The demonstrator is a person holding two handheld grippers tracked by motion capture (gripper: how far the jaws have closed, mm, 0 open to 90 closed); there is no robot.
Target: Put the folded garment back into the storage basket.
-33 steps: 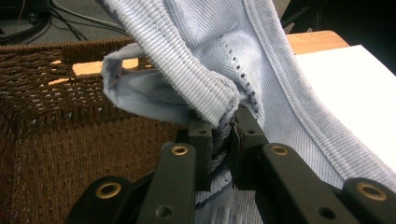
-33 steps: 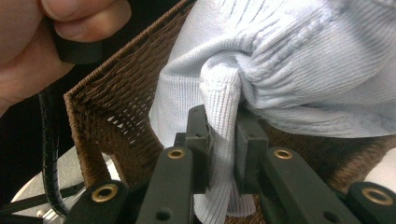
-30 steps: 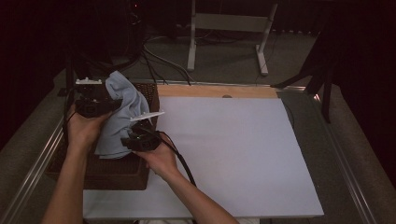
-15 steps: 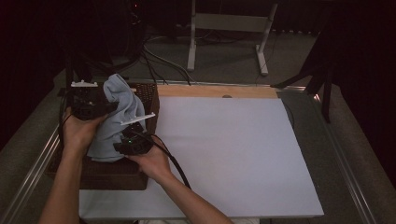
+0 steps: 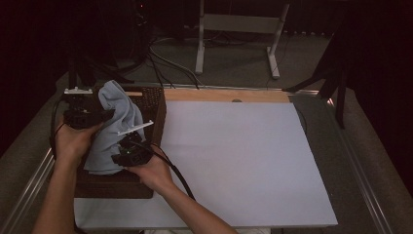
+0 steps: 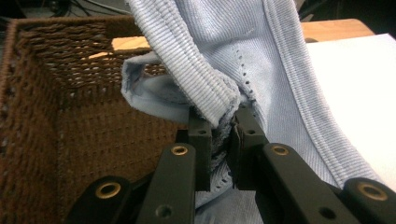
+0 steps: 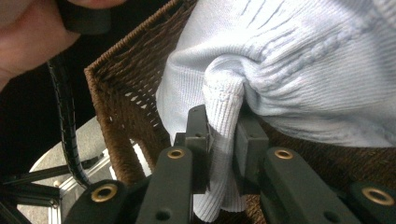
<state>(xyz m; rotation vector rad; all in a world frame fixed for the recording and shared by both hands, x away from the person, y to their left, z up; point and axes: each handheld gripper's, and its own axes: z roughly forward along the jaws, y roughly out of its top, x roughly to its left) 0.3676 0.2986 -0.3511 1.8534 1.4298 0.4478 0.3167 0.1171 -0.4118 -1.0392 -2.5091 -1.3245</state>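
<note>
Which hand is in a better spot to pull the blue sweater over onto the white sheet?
Probably the right gripper. It is shut on the light blue knitted sweater beside the brown woven basket's wall nearest the white sheet; the left gripper pinches the far side.

Table (image 5: 355, 161): white sheet (image 5: 234, 161), brown wicker basket (image 5: 158, 114) at left.

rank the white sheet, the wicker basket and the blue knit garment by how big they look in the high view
1. white sheet, by far the largest, covering most of the table.
2. wicker basket, partly hidden.
3. blue knit garment, bunched up, so its spread-out size is unsure; it looks close to the basket.
</note>
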